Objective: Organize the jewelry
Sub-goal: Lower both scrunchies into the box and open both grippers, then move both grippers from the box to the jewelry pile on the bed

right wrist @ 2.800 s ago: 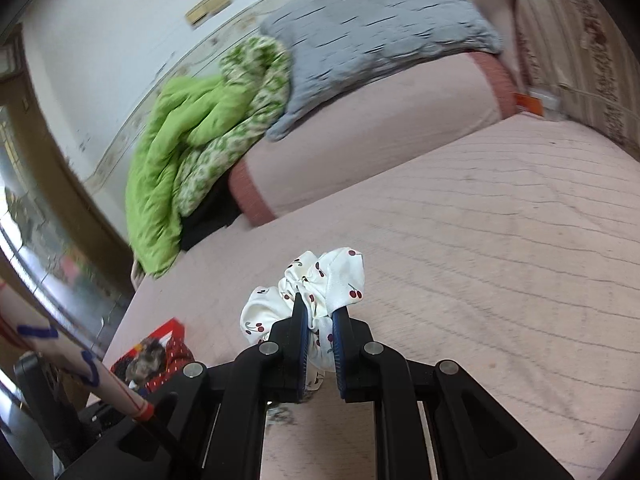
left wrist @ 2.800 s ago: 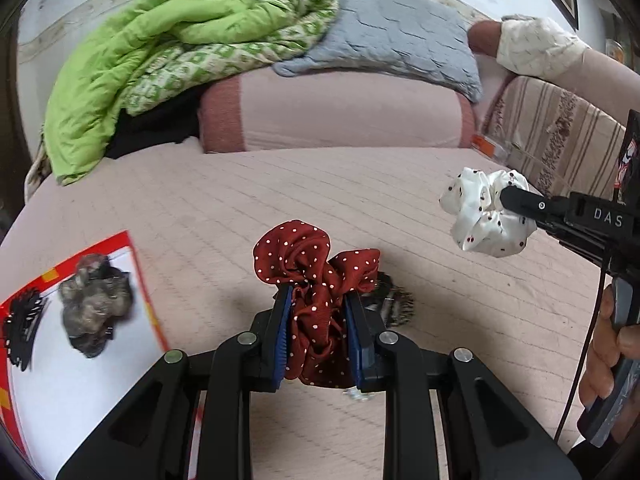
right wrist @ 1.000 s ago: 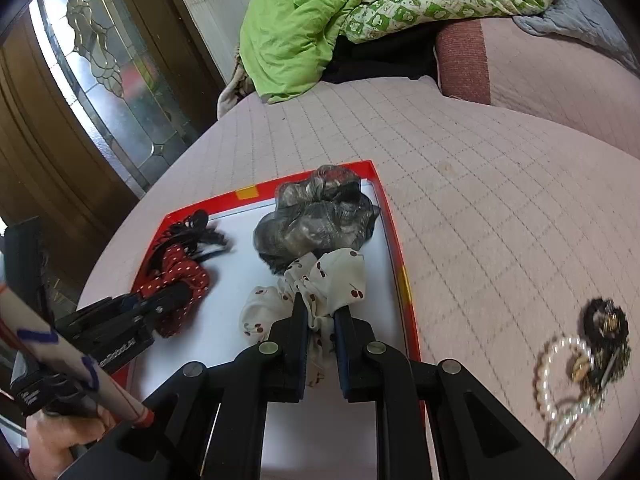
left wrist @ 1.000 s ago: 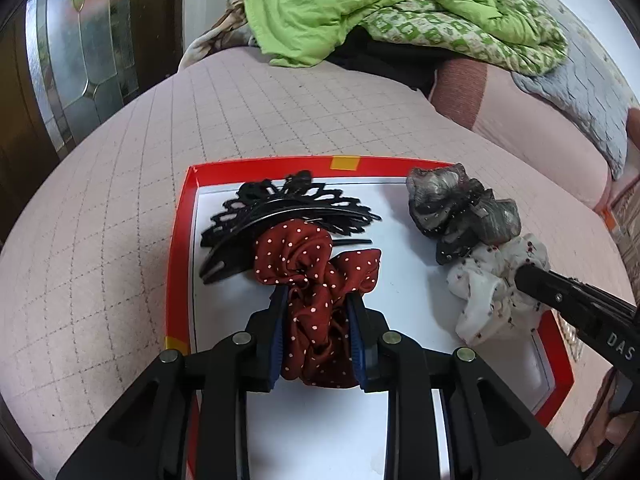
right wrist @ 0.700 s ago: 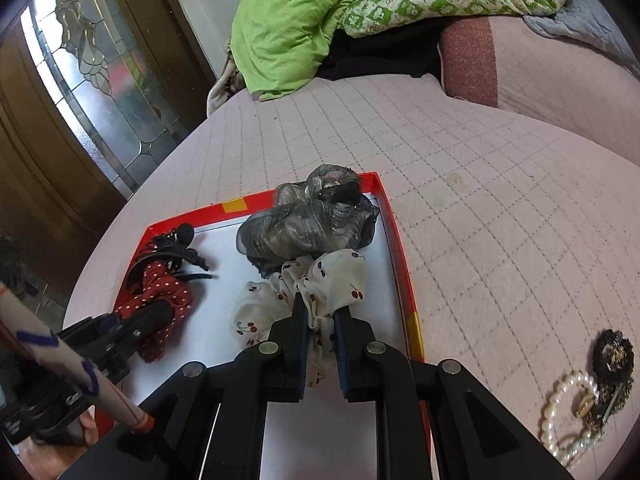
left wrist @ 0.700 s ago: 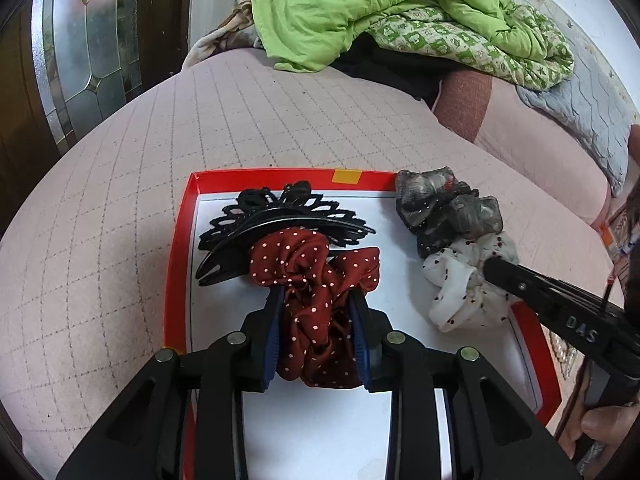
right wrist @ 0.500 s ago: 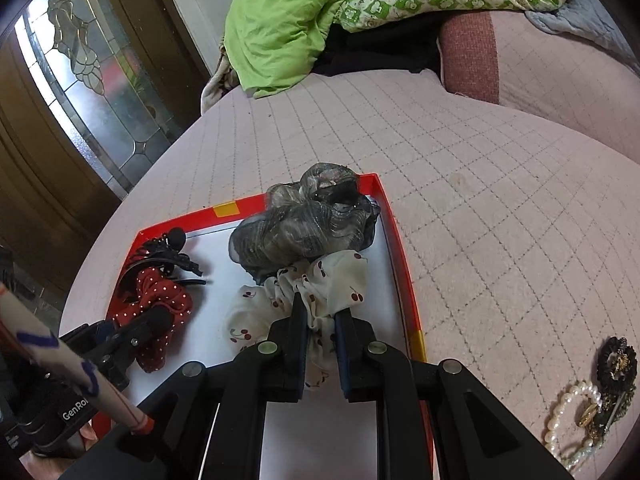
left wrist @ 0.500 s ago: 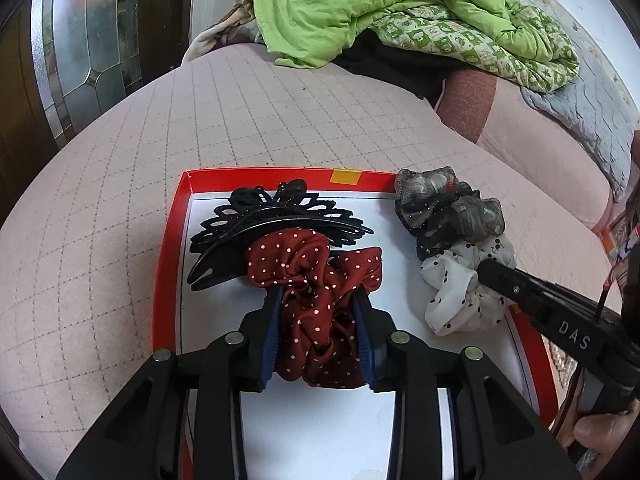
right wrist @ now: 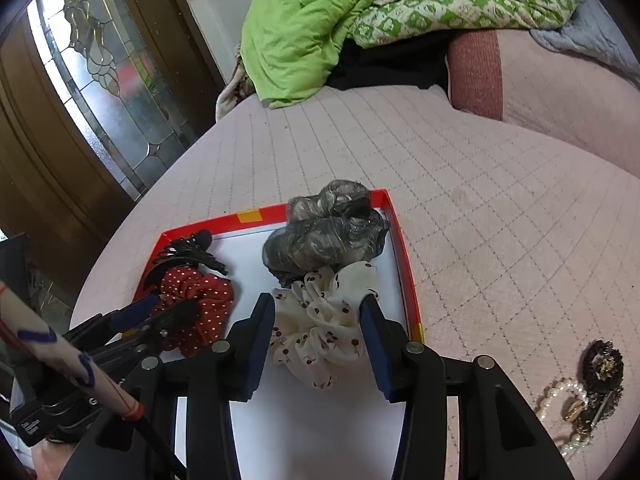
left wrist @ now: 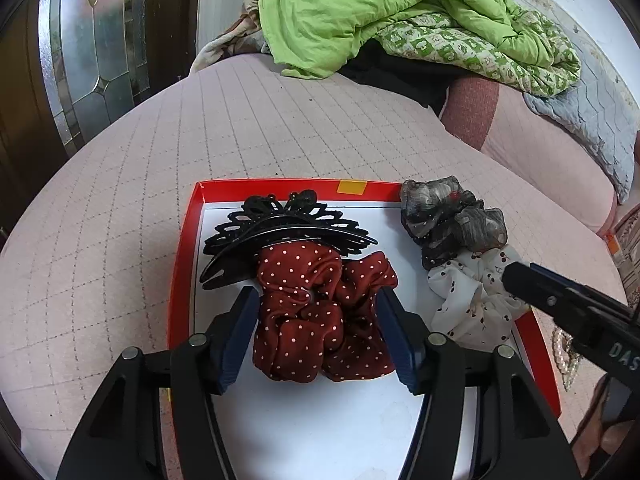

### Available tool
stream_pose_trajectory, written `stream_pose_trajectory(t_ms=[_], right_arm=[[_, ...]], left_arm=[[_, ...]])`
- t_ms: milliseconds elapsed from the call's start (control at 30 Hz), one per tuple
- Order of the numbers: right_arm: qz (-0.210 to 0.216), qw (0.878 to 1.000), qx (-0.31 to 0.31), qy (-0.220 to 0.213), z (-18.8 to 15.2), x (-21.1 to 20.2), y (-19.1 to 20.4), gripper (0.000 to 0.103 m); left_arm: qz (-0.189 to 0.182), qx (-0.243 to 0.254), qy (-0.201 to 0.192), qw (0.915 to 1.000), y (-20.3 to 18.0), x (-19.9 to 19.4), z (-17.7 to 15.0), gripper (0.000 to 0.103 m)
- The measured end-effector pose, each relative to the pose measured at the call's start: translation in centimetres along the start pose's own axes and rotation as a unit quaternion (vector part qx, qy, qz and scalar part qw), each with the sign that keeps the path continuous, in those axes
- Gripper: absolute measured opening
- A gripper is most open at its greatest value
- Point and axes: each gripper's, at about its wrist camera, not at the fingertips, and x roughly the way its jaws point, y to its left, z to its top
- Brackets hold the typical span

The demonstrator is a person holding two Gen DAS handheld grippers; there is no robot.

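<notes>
A red-rimmed white tray (left wrist: 280,186) (right wrist: 406,256) lies on the pink quilted bed. My left gripper (left wrist: 316,300) is open, its jaws on either side of a red polka-dot scrunchie (left wrist: 320,312) (right wrist: 200,300) that rests in the tray. My right gripper (right wrist: 318,308) is open around a white cherry-print scrunchie (right wrist: 320,328) (left wrist: 468,300), also resting in the tray. A black claw clip (left wrist: 280,228) (right wrist: 188,252) and a grey sheer scrunchie (left wrist: 452,216) (right wrist: 328,232) lie at the tray's far side.
A pearl bracelet (right wrist: 560,400) and a dark brooch (right wrist: 602,368) lie on the bed right of the tray. A green blanket (left wrist: 380,12) and pillows are piled at the far end. A glass-panelled door (right wrist: 100,80) stands to the left.
Both grippers carried their scrunchies to the tray and lowered them. In the last half second both jaws opened and let the scrunchies go onto the tray.
</notes>
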Motion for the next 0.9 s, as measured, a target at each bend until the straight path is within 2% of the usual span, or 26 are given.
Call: stream_pose_trajectory(t_ms=[267, 900], right_arm=[[-0.004, 1.000, 0.003, -0.010, 0.0, -1.7, -0.4, 0.049], [-0.007, 1.000, 0.015, -0.026, -1.2, -4.8, -1.4, 0.051]], left_arm=[[0.008, 0.005, -0.012, 0.9999, -0.1, -0.6, 0.0, 0.067], [0.033, 0.029, -0.061, 0.9971, -1.9, -3.3, -0.7, 0.073]])
